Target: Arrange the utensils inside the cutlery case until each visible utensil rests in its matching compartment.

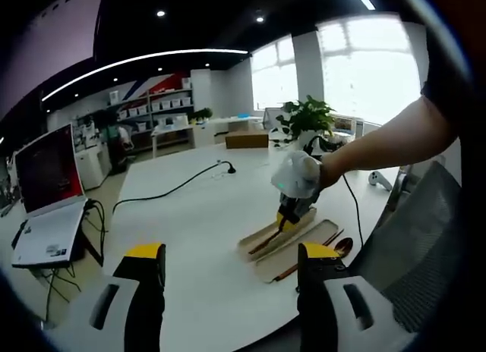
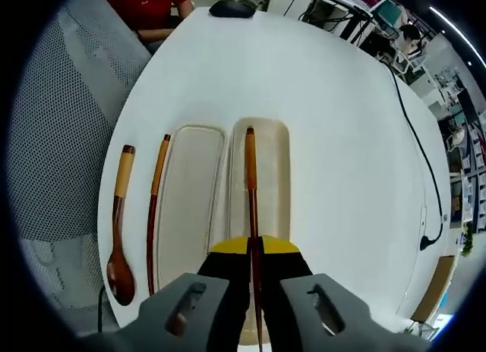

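A beige two-part cutlery case (image 2: 190, 189) lies open on the white table (image 2: 342, 139). In the right gripper view, my right gripper (image 2: 254, 249) is shut on a dark wooden chopstick (image 2: 250, 177) that runs lengthwise over the case's right tray (image 2: 277, 170). The left tray holds nothing. A second chopstick (image 2: 154, 215) and a wooden spoon (image 2: 119, 242) lie on the table just left of the case. In the left gripper view, my left gripper (image 1: 231, 265) hovers open above the table, well short of the case (image 1: 262, 242), where the right gripper (image 1: 291, 209) sits in a gloved hand. The spoon (image 1: 343, 246) is beside it.
A black cable (image 1: 171, 191) crosses the table's far half. A laptop (image 1: 49, 204) stands on a side stand at left, a plant (image 1: 307, 117) at the back. A mesh chair (image 2: 68, 117) hugs the table edge near the spoon. A black mouse (image 2: 231, 8) lies at the far end.
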`<state>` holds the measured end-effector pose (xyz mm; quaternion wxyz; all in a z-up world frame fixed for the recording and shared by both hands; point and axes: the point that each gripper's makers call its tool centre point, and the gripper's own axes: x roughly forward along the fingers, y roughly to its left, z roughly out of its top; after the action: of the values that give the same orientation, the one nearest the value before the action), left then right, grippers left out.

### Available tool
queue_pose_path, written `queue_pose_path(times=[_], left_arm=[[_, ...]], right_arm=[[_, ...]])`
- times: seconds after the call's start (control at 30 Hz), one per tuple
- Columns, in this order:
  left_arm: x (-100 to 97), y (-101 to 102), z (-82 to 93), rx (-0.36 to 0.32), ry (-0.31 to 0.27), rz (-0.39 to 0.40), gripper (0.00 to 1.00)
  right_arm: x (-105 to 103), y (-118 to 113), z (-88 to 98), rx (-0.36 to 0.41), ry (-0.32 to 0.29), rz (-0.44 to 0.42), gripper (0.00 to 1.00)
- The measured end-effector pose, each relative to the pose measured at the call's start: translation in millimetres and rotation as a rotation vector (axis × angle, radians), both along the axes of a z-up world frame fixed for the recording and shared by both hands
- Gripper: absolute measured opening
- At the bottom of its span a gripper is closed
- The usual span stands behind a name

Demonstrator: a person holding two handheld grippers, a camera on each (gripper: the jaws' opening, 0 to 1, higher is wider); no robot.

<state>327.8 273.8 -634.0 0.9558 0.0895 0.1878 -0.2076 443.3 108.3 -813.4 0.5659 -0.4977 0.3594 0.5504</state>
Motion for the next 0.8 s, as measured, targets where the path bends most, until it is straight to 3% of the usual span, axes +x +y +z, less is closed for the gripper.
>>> queue_pose_path(times=[0.3,0.8], left_arm=[[-0.6,-2,-1.2,0.008,0.008,-0.008,0.73],[0.1,-2,-1.6,0.010,0.011,-0.012,0.73]], right_arm=[[0,0,-8.0,0.018,0.048,-0.033,0.00],[3,-1,-14.1,0.010,0.052,-0.035,0.00]])
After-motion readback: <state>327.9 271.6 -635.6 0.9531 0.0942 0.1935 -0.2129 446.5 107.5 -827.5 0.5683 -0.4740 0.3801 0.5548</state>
